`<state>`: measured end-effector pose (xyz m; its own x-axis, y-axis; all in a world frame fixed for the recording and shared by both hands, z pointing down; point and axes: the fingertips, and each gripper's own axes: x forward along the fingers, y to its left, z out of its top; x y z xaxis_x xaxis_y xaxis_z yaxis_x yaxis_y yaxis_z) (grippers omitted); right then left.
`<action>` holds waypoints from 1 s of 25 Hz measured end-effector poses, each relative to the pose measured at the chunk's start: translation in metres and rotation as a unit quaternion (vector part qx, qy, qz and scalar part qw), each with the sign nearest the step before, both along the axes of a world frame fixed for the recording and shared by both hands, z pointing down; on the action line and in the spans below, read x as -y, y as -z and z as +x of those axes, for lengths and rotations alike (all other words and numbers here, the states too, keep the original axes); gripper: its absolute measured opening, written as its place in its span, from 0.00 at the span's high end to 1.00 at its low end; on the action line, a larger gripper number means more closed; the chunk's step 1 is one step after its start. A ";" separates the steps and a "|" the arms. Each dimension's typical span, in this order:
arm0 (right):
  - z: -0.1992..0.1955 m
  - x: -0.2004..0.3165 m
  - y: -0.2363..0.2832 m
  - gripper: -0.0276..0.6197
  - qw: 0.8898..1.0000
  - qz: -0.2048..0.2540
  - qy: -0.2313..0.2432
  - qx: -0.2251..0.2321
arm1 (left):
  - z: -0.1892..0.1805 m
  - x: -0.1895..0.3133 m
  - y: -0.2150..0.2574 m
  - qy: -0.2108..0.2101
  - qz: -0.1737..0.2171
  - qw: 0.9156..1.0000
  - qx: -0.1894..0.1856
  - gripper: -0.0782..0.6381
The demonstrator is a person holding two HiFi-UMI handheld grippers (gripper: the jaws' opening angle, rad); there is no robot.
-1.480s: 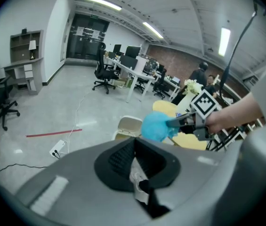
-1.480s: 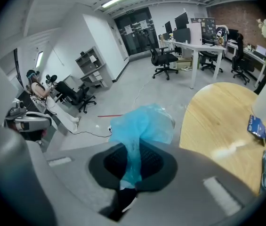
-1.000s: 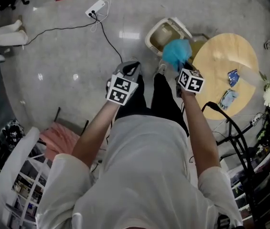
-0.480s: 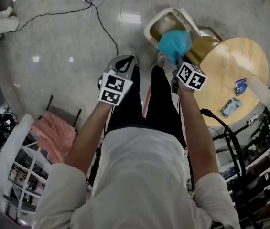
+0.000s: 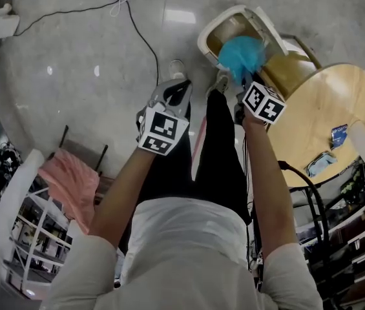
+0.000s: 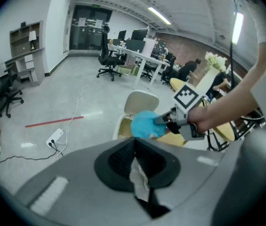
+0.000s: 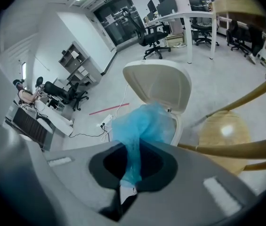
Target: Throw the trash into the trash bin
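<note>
Presently, findings as follows:

- The right gripper (image 5: 245,86) has its fingers (image 7: 109,161) pressed together on the tail of 1 crumpled blue trash piece (image 7: 144,124). The bulk of it billows out beyond the fingertips.
- The trash bin (image 5: 211,34) stands directly beyond and below those fingers, lid raised, mouth open. The blue piece hangs over the mouth and is not yet released.
- The left gripper (image 5: 174,94) has its fingers (image 6: 118,159) pinching 1 thin whitish scrap (image 6: 139,175). The bin lies ahead of these fingers and off to their right, so the scrap is over bare floor.
- Risk 1: the blue piece looks light and clingy. On release it may catch on a finger or drift onto the rim.
- Risk 2: the upright lid sits just past the right fingertips, and a nudge could tip it shut.
- Risk 3: the round worktop (image 5: 324,108) crowds the bin's far side and limits clearance for the right fingers.
- Risk 4: if the left fingers spread here, the scrap would fall to the floor.
</note>
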<state>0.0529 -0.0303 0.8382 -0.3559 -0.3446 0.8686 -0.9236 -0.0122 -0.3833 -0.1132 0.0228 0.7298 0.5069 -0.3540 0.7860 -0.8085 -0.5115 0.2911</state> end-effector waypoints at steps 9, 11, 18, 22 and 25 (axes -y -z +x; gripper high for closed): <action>0.006 0.004 -0.058 0.94 1.000 0.001 0.013 -0.021 | 0.003 -0.007 -0.043 0.014 -0.009 1.000 -0.009 0.88; 0.006 0.005 -0.069 0.94 0.999 0.004 0.025 -0.031 | 0.003 -0.008 -0.052 0.016 -0.011 1.000 -0.010 0.88; -0.002 0.005 -0.089 0.81 0.997 0.018 0.064 -0.038 | 0.008 -0.022 -0.070 0.017 -0.028 0.999 -0.014 0.88; -0.005 0.004 -0.094 0.55 0.997 0.016 0.070 -0.039 | 0.009 -0.032 -0.073 0.015 -0.038 0.999 -0.017 0.88; -0.005 0.004 -0.096 0.49 0.996 0.015 0.072 -0.040 | 0.009 -0.035 -0.075 0.013 -0.040 0.999 -0.017 0.88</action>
